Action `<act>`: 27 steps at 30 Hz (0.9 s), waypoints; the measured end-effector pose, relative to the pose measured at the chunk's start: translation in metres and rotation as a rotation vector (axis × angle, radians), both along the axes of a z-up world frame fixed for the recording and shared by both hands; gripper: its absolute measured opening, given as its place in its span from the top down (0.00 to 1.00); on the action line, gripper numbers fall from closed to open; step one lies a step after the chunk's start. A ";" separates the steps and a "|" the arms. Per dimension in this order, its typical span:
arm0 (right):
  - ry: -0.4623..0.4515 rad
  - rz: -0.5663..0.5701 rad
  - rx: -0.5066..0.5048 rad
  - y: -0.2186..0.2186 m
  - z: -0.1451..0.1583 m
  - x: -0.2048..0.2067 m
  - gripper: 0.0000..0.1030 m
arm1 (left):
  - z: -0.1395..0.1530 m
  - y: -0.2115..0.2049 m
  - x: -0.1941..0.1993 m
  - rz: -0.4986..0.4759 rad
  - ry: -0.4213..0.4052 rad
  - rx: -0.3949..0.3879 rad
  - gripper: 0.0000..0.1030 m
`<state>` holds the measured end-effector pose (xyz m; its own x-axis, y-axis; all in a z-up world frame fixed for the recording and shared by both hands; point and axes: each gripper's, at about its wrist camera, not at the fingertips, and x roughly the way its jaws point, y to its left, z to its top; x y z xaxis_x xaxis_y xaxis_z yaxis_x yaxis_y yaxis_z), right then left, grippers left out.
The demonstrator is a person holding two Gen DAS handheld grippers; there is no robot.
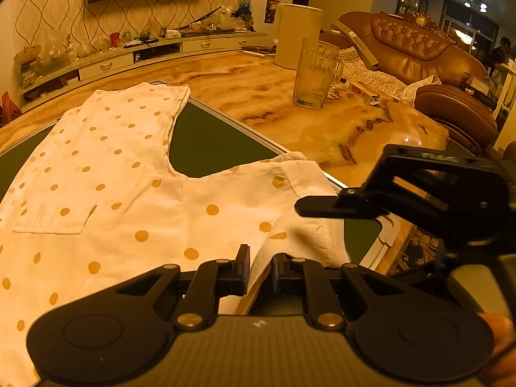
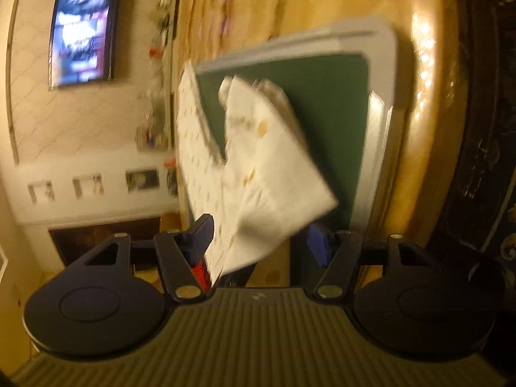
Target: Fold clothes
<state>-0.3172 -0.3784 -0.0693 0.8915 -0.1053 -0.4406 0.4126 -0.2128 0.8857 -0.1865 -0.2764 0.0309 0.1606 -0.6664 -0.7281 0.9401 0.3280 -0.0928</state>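
Note:
A white garment with yellow dots [image 1: 106,174] lies spread on a green board [image 1: 209,142] on the marble table. My left gripper [image 1: 260,271], at the garment's near right edge, is shut on a raised fold of the cloth. In the left wrist view, one of the right gripper's fingers [image 1: 317,207] hovers just above the same corner. In the blurred, rolled right wrist view, the right gripper [image 2: 261,242] stands wide open. A flap of the garment [image 2: 274,167] lies loose between its fingers, and the pads do not press it.
A glass mug [image 1: 314,74], a white cylinder [image 1: 296,37] and a small box [image 1: 364,92] stand on the marble table [image 1: 290,119] beyond the board. A brown leather sofa [image 1: 419,45] is behind the table at the right. The table's edge drops off at the right [image 2: 429,129].

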 end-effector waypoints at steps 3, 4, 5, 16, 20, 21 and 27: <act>-0.001 -0.013 -0.022 -0.006 -0.005 0.003 0.35 | -0.002 0.002 -0.002 -0.011 -0.019 0.012 0.85; 0.004 -0.016 -0.033 -0.007 -0.005 0.004 0.51 | -0.003 0.003 -0.002 -0.012 -0.029 0.021 0.85; 0.004 -0.008 -0.049 -0.010 -0.005 0.006 0.75 | -0.005 0.005 -0.003 -0.011 -0.039 0.030 0.85; -0.096 0.128 -0.225 -0.044 0.047 0.035 0.93 | -0.008 0.085 0.019 0.084 -0.199 0.097 0.25; -0.122 0.176 -0.307 -0.057 0.079 0.048 0.93 | -0.012 0.120 0.049 0.173 -0.136 0.088 0.25; -0.116 0.192 -0.333 -0.060 0.088 0.058 0.93 | -0.014 0.125 0.055 0.184 -0.126 0.092 0.25; -0.053 0.348 -0.507 -0.067 0.146 0.132 0.93 | -0.020 0.141 0.067 0.181 -0.111 0.087 0.25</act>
